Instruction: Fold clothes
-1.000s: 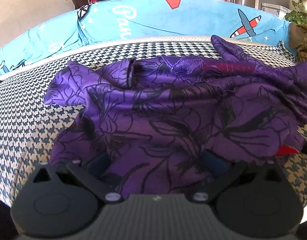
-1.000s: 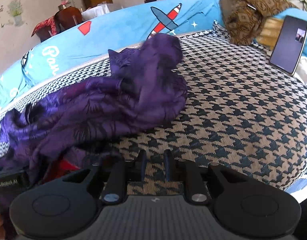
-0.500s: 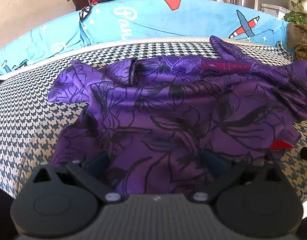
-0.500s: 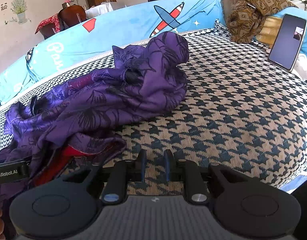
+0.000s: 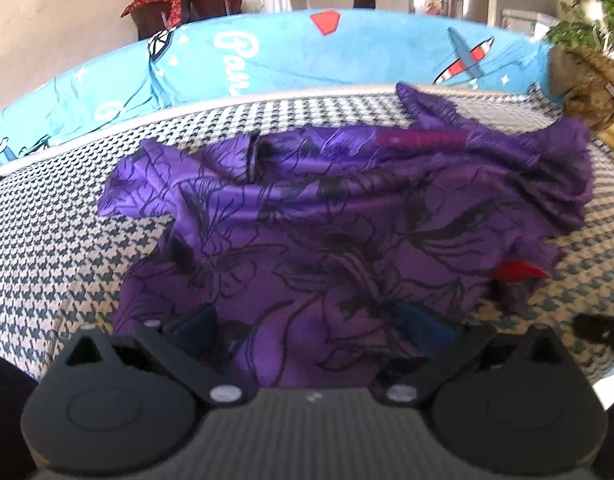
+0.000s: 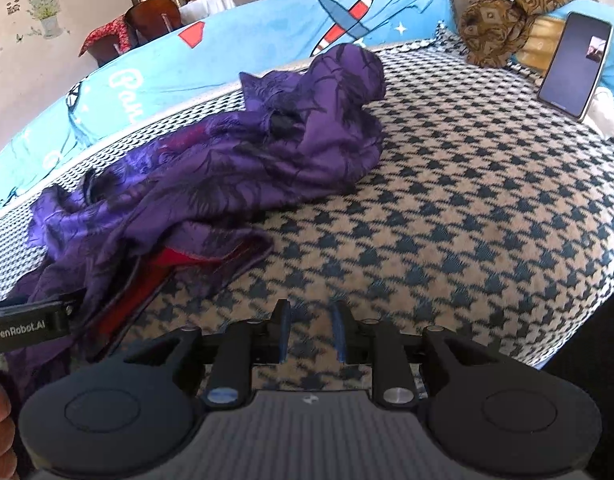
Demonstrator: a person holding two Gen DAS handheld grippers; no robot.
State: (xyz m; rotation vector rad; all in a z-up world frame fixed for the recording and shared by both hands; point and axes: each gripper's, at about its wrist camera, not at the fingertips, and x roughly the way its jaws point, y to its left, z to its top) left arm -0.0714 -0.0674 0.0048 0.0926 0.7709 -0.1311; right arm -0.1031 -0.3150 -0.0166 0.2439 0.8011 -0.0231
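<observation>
The purple garment (image 5: 347, 216) lies rumpled across the houndstooth cover (image 6: 467, 208) of the bed, bunched in ridges with a mound heaped toward the far side and a flash of red lining (image 6: 167, 264) showing at its near edge. No flat panel, no squared fold anywhere in sight, so by my reading the folding proper is all still to do on this piece. The left gripper (image 5: 307, 320) has its fingers spread wide with the near hem draped over and between them; released, as far as I can see, with cloth lying across it rather than pinched. The right gripper (image 6: 309, 330) hovers over bare cover just beside the garment, jaws nearly together with a slim gap and nothing in it. The left view gives the broad floral front; only the right view shows the heaped mound, the phone (image 6: 573, 64) propped far right, and the left tool's arm buried in cloth.
</observation>
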